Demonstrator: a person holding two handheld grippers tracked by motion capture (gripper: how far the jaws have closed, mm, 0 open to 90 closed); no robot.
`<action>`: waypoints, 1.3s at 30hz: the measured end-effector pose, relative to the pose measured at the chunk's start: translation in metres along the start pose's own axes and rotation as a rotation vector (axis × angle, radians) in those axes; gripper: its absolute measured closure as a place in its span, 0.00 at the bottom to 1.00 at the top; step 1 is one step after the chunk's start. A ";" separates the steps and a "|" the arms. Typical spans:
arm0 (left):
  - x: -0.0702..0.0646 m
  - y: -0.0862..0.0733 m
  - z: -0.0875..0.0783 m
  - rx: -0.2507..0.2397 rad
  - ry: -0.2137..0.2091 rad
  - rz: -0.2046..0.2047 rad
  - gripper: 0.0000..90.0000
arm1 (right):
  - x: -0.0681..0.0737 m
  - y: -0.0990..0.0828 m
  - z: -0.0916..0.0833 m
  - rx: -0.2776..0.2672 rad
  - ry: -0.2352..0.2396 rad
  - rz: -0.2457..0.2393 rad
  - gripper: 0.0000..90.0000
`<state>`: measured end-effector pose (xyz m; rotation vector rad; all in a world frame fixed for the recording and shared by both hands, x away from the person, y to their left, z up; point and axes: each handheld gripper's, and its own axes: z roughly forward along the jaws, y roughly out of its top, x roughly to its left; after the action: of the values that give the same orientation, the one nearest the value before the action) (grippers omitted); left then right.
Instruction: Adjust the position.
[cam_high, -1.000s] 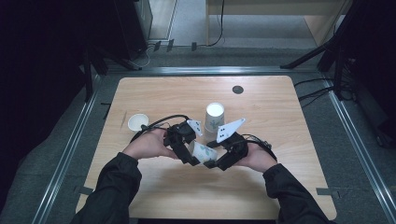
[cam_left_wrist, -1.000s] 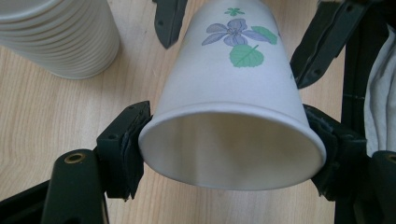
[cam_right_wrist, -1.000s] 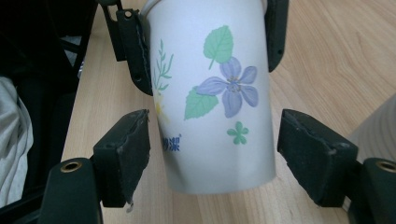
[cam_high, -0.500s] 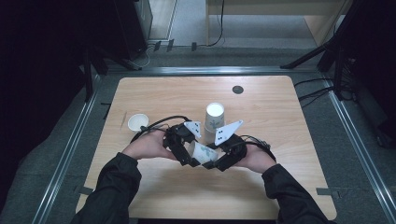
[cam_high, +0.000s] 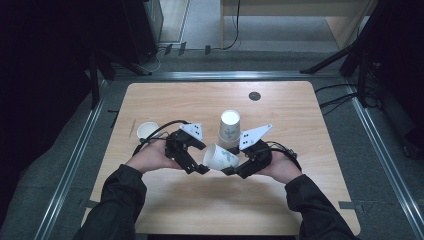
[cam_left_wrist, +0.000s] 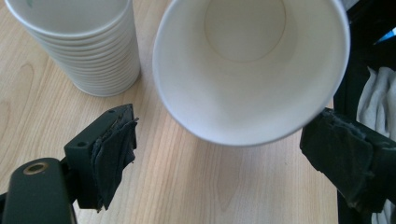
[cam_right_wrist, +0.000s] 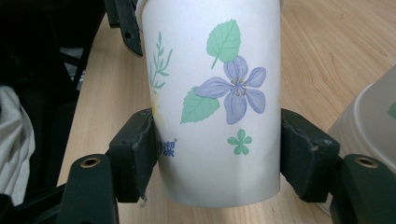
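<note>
The right gripper clamps the light, crushable paper cup near its base, best held gently, while the left gripper's jaws, just opened, stand wide off its rim.

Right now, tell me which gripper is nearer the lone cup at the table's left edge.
Left. The left gripper sits just right of the lone cup; the right gripper is farther right, clamped on the flowered cup.

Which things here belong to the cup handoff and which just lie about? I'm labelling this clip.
In the job: flowered paper cup, right gripper clamped on it, left gripper open at its rim, cup stack.
Lying about: single cup, dark disc.
</note>
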<state>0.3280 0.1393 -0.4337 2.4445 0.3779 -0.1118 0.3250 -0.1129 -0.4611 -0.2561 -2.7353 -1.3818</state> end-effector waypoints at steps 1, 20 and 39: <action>0.000 -0.002 -0.001 -0.004 0.002 -0.005 0.12 | 0.000 0.000 -0.001 -0.005 -0.004 -0.003 0.38; -0.007 -0.010 0.004 -0.172 0.013 -0.059 0.12 | 0.000 0.001 -0.004 -0.035 0.024 0.012 0.38; -0.009 -0.006 0.011 -0.229 -0.044 -0.053 0.26 | 0.001 0.002 0.005 -0.027 0.053 0.020 0.38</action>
<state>0.3178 0.1345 -0.4443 2.2033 0.4132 -0.1372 0.3242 -0.1079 -0.4623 -0.2442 -2.6660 -1.4005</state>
